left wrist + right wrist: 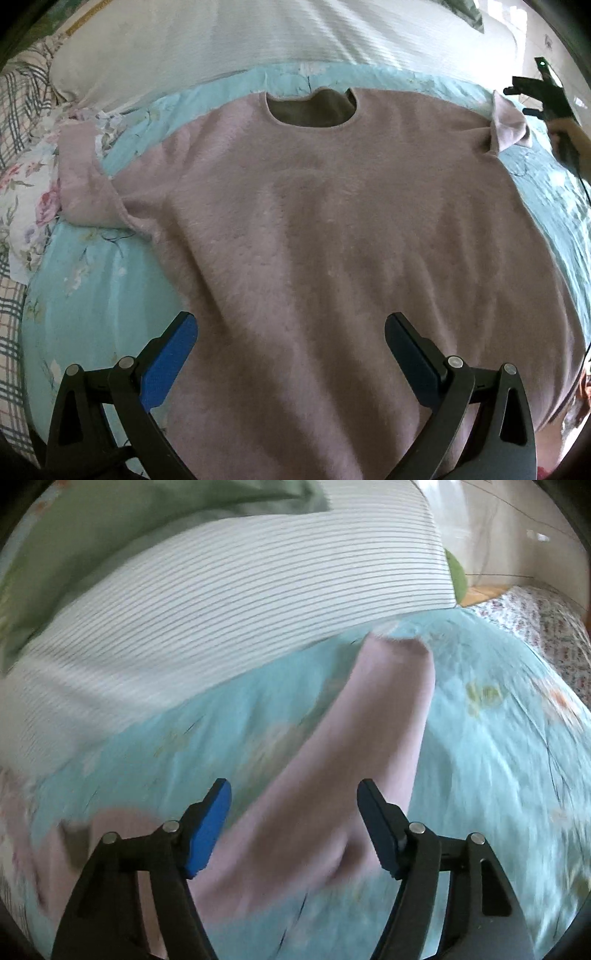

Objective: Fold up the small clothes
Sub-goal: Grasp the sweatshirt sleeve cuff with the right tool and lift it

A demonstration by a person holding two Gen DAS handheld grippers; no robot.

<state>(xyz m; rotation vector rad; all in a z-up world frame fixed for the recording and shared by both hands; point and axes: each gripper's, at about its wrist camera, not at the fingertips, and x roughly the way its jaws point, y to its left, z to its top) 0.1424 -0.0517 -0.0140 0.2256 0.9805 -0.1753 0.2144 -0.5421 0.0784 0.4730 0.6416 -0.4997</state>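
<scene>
My left gripper (291, 325) hangs tilted steeply down over the lower body of the pink sweater (332, 240), its blue pads spread wide with nothing between them. The sweater lies flat, front up, on the turquoise floral bedspread (96, 288), neckline toward the white striped pillow (258, 37). Its one sleeve is bunched against the flowered bedding at the left; the other reaches off toward the right edge. There my right gripper (294, 786) points down at a slant above that sleeve (369, 720), which stretches away from the fingers toward the pillow. Its jaws stand partly open and grip nothing; the cloth lies below them. From the left view, my hand (569, 133) holds it beside the sleeve's cuff.
</scene>
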